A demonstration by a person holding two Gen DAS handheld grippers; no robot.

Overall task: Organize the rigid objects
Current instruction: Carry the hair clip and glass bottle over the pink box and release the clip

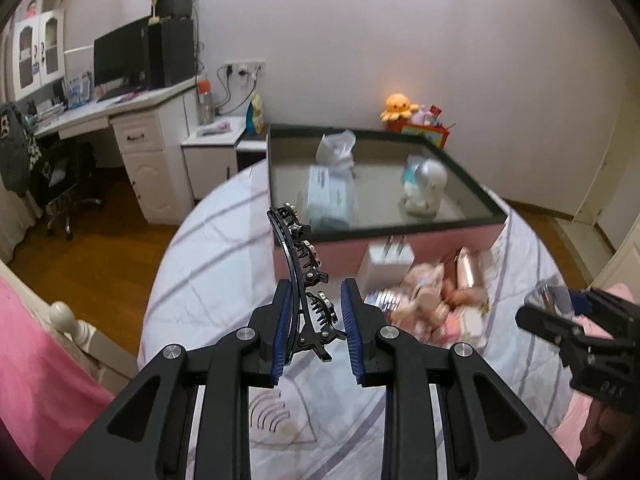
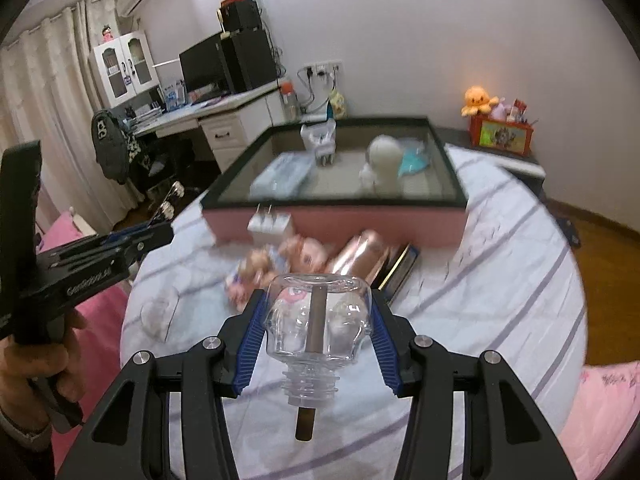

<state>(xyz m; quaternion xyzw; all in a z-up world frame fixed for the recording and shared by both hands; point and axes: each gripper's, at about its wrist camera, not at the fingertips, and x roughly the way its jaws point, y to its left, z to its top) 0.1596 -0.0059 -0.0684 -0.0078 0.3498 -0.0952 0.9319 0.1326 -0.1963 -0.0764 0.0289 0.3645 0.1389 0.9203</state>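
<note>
Both grippers loaded above the striped bedspread, pink box waiting ahead.

The left gripper (image 1: 316, 322) has a long black hair clip studded with small claw clips (image 1: 303, 268) standing up between its blue pads; the clip leans on the left pad with a gap at the right one, so I cannot tell whether it is truly pinched. Over on the right, the right gripper (image 2: 318, 334) is clamped on a clear glass skull-shaped bottle with a brown stick through it (image 2: 318, 320), neck pointing back at the camera. Ahead sits the shallow pink box with a black rim (image 2: 344, 220), and just beside its near wall lie a white plug adapter (image 2: 269, 225), a rose-gold metal bottle (image 2: 360, 254) and small pink dolls (image 2: 280, 266). Writing on the left tool's side starts "Gen"; the rest is blurred.
</note>
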